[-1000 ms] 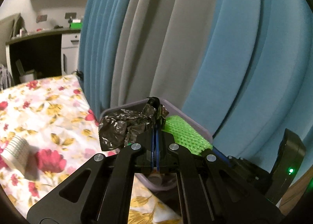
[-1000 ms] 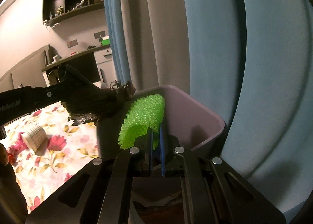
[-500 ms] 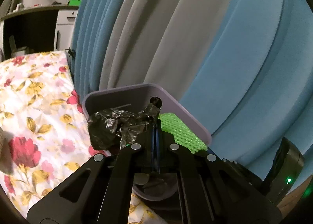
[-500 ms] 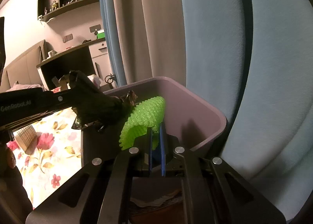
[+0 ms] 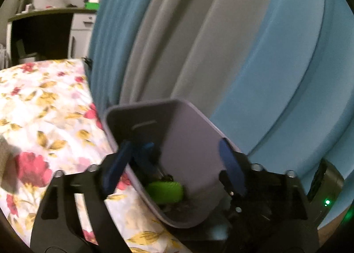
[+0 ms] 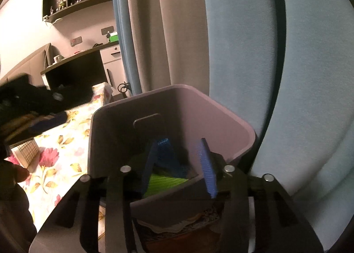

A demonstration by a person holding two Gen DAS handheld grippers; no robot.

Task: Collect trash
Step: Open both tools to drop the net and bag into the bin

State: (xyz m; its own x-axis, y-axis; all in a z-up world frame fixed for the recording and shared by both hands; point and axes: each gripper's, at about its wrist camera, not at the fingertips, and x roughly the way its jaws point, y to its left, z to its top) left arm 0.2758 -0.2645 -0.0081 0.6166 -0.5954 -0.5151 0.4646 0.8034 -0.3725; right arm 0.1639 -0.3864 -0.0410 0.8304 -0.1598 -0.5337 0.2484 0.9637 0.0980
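Both sets of jaws have just been opening and stand spread, nothing pinched: the left gripper (image 5: 174, 164) wide, the right gripper (image 6: 179, 164) about halfway. A moment ago each clamped trash over the bin (image 6: 232, 118); now the green mesh (image 5: 164, 191) lies inside (the black bag is too dark to place), so this drop looks done. Curtains (image 5: 221, 43) crowd behind, the floral bedspread (image 5: 44, 109) lies beside; a paper scrap (image 6: 26, 151) remains there.

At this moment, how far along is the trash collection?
Done: the green mesh piece lies inside the purple bin. In hand: nothing; the left gripper and right gripper have just been opening, with nothing pinched between the jaws. Left: a gridded paper item remains on the floral bedspread.
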